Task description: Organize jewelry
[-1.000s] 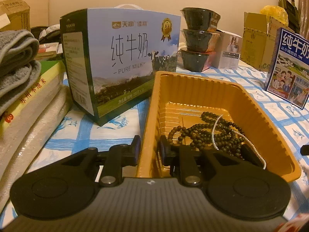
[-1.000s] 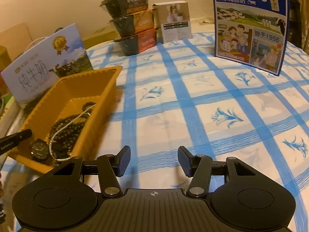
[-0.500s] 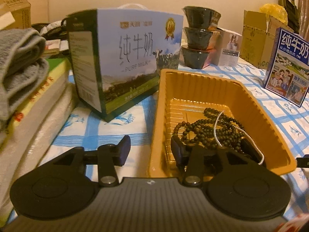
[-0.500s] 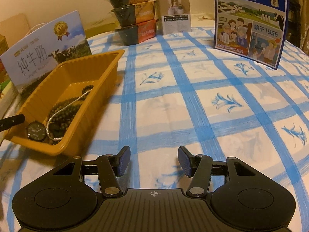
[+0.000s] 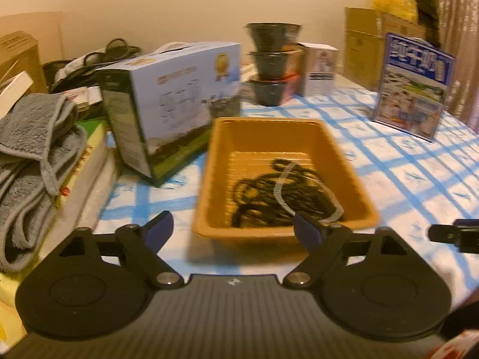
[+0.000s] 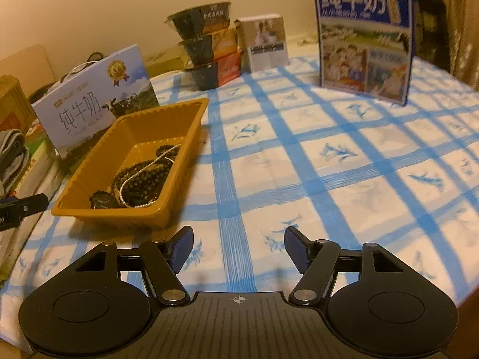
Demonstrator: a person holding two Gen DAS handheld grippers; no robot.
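- The left tool (image 5: 232, 229), a second ago nearly shut over the orange tray (image 5: 356, 185), is now backed off, its jaws opening wide and empty.
- The right tool (image 6: 238, 249) is also opening, empty, above the checked counter (image 6: 329, 179).
- Dark bead strands (image 6: 143, 176), a silver chain (image 5: 283, 179) and a watch (image 6: 101, 199) lie in the tray, so the sorting looks finished.

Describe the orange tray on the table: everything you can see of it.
The orange tray is a shallow rectangular tub of thin, glossy plastic, with sloping, finely ribbed walls, a flat rolled rim and a ridged floor. It sits upright on the blue-checked tablecloth, just right of the pale milk carton. Heaped at its near end lie dark bead strings, a silvery chain across them and a black watch. No gripper touches it.
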